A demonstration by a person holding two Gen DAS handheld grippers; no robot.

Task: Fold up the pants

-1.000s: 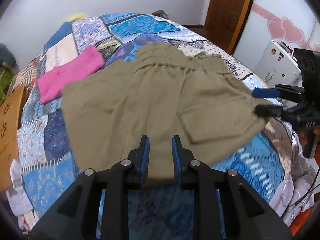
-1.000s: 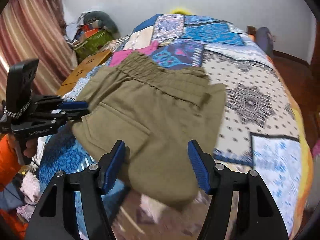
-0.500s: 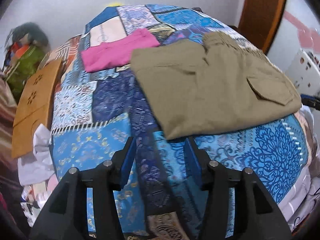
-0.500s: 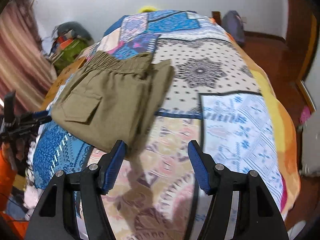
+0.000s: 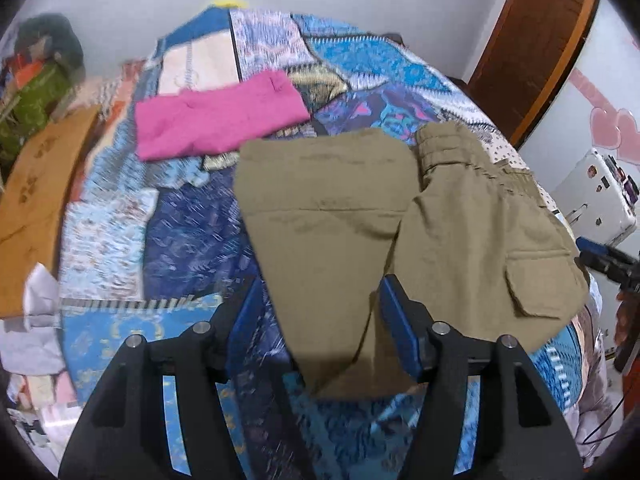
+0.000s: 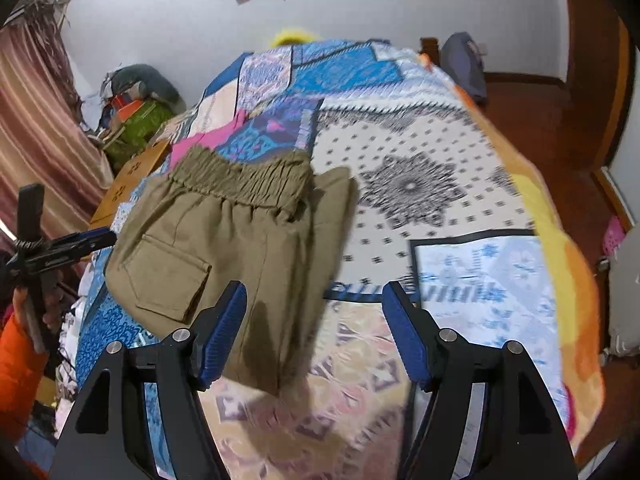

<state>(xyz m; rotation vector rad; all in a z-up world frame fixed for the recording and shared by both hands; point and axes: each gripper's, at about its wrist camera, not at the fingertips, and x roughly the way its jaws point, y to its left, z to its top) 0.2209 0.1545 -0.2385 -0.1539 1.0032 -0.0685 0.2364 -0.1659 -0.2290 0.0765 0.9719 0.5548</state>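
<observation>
Lying folded on the quilt (image 5: pixel 192 240), the pants (image 5: pixel 360 216) sit beneath both released, empty tools (image 5: pixel 320 320) (image 6: pixel 316 328).

The olive-khaki pants (image 5: pixel 400 232) lie folded flat on the patchwork quilt, one layer lapped over another, nothing holding them. In the left wrist view the gathered elastic waistband sits toward 1 o'clock, a flapped cargo pocket toward 3 o'clock, and a folded corner points to 6 o'clock. In the right wrist view the pants (image 6: pixel 224 248) fill the left-centre, waistband toward 11 o'clock, pocket toward 8 o'clock.
</observation>
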